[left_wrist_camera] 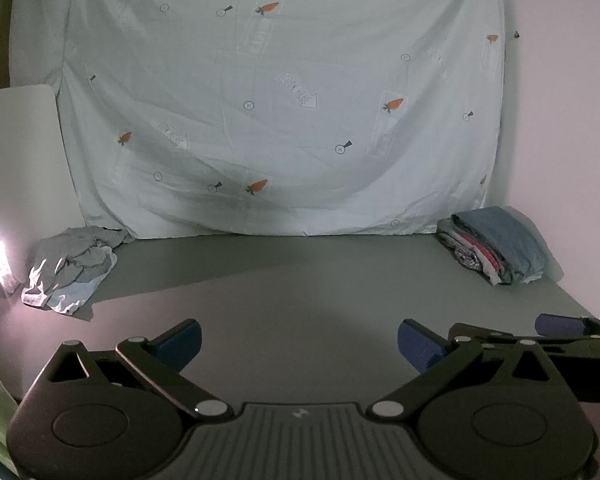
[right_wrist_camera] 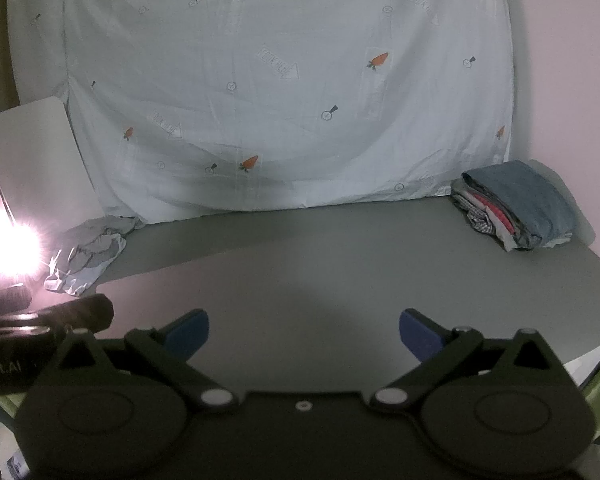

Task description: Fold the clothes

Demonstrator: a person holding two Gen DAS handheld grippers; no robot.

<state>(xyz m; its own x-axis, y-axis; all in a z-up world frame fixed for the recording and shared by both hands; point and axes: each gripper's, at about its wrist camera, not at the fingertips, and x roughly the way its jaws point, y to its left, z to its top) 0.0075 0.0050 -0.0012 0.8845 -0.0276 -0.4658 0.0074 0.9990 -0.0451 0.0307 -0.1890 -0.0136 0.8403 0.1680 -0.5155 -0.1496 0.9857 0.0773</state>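
Observation:
A crumpled heap of grey and pale blue clothes point(left_wrist_camera: 72, 268) point(right_wrist_camera: 88, 256) lies at the far left of the grey table point(left_wrist_camera: 300, 288) point(right_wrist_camera: 320, 264). A folded stack with a denim piece on top point(left_wrist_camera: 496, 244) point(right_wrist_camera: 520, 208) sits at the far right. My left gripper point(left_wrist_camera: 300, 346) hovers over the near middle of the table, open, its blue pads wide apart with nothing between them. My right gripper point(right_wrist_camera: 304, 334) stands open beside it, also empty; its blue fingers point(left_wrist_camera: 560, 324) show at the right edge of the left wrist view.
A pale sheet printed with carrots point(left_wrist_camera: 280, 100) point(right_wrist_camera: 292, 80) hangs behind the table. A white board point(left_wrist_camera: 20, 152) point(right_wrist_camera: 36, 152) leans at the left, and a bright lamp point(right_wrist_camera: 10, 248) glares below it. The table's right edge point(right_wrist_camera: 596, 344) drops off near my right gripper.

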